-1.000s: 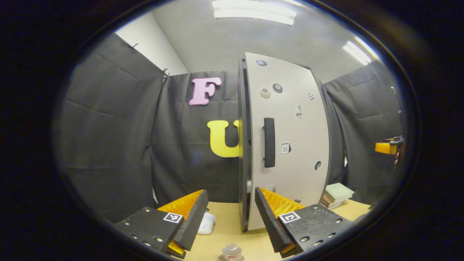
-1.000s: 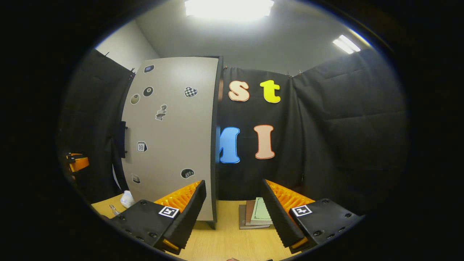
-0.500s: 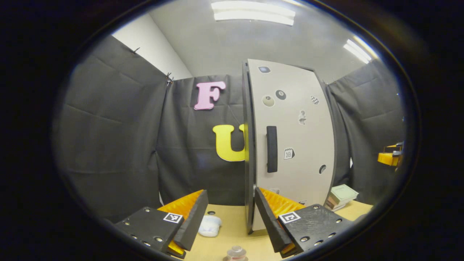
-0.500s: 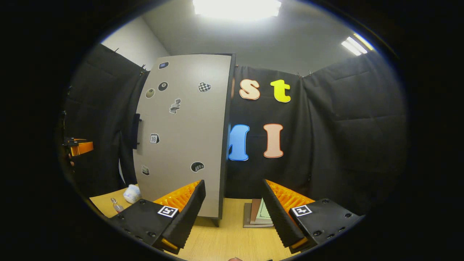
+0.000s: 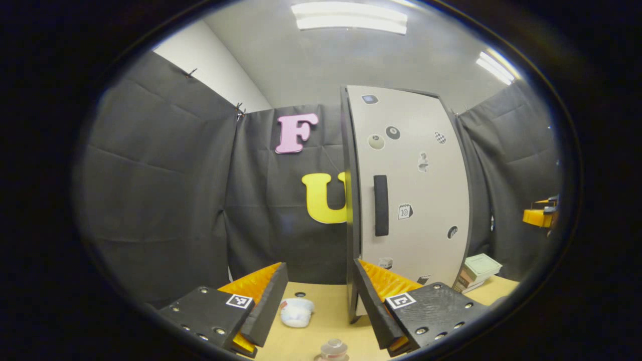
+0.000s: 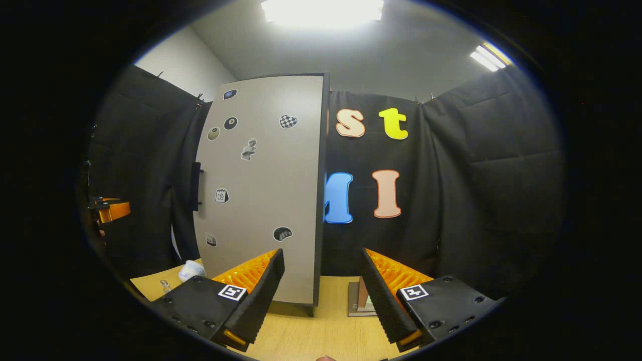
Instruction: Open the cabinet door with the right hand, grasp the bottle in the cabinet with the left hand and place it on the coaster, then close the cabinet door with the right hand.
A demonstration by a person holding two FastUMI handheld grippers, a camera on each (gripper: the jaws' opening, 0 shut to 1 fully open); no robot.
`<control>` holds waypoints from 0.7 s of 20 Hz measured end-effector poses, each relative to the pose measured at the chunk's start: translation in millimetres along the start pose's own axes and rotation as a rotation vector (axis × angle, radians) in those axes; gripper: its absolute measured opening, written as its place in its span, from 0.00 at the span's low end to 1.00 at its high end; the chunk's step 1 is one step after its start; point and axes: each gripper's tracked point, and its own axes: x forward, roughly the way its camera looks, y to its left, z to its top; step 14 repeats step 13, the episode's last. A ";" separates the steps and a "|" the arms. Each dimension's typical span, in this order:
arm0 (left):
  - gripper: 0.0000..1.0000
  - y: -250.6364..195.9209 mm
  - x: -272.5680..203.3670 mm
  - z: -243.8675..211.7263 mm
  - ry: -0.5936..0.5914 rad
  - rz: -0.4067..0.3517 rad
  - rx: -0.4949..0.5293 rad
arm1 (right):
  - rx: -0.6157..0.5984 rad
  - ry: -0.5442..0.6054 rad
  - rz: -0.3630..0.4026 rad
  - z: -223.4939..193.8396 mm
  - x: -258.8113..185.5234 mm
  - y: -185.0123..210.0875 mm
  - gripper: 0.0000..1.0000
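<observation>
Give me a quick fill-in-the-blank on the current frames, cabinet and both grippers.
1. The cabinet door is ____.
2. Both the left hand-held gripper and the right hand-held gripper are ____ and hold nothing.
3. The handle on the door is a ____ bar.
4. The bottle stands on the ____.

Missing words: closed; open; black; table

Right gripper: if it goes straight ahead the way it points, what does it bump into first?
Probably the cabinet's right edge or the black cloth wall beside it. The open right gripper aims about at that edge; depth is hard to judge.
</observation>
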 end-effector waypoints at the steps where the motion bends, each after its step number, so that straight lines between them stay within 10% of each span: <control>1: 0.81 1.0 0.0 -0.1 -0.001 0.006 0.002 | 0.006 0.002 -0.001 -0.1 0.9 -0.9 0.92; 14: 0.79 3.2 -1.2 0.9 -0.007 0.015 0.014 | 0.076 -0.004 -0.027 2.4 -7.7 -11.9 0.92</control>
